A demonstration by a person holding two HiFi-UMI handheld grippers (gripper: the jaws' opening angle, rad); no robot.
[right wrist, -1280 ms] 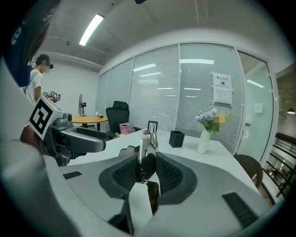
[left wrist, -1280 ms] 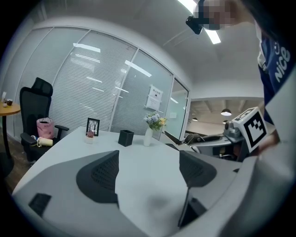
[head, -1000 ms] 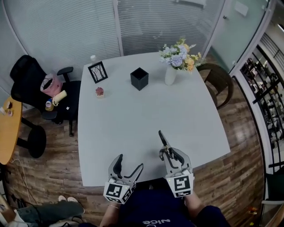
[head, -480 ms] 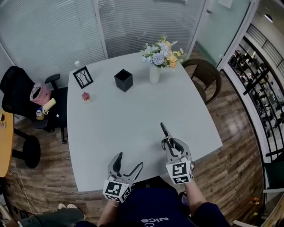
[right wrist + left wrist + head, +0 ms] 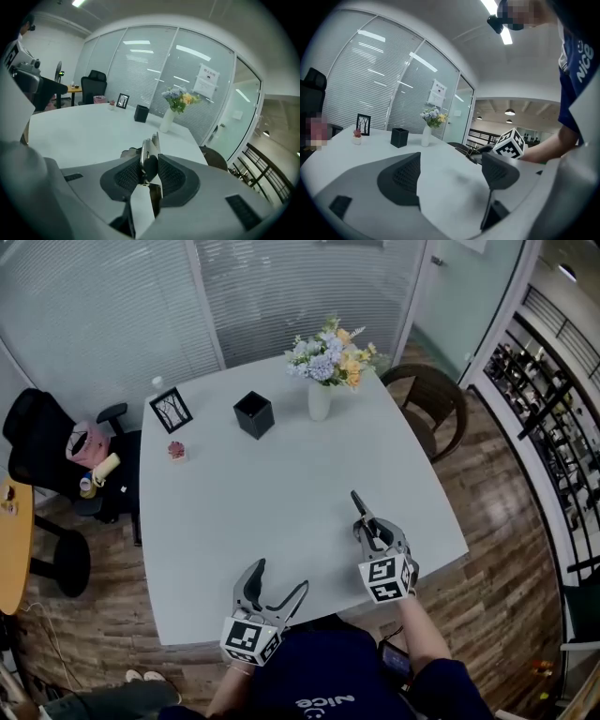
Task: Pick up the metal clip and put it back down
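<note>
A white table stands on wood flooring.

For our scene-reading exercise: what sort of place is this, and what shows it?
Probably an office meeting room: a large white table, blind-covered glass partitions behind it, and a black office chair alongside.

Left gripper: bottom centre, jaws apart, empty. Table: frame, box, vase, centre left. Marker cube: centre right.
</note>
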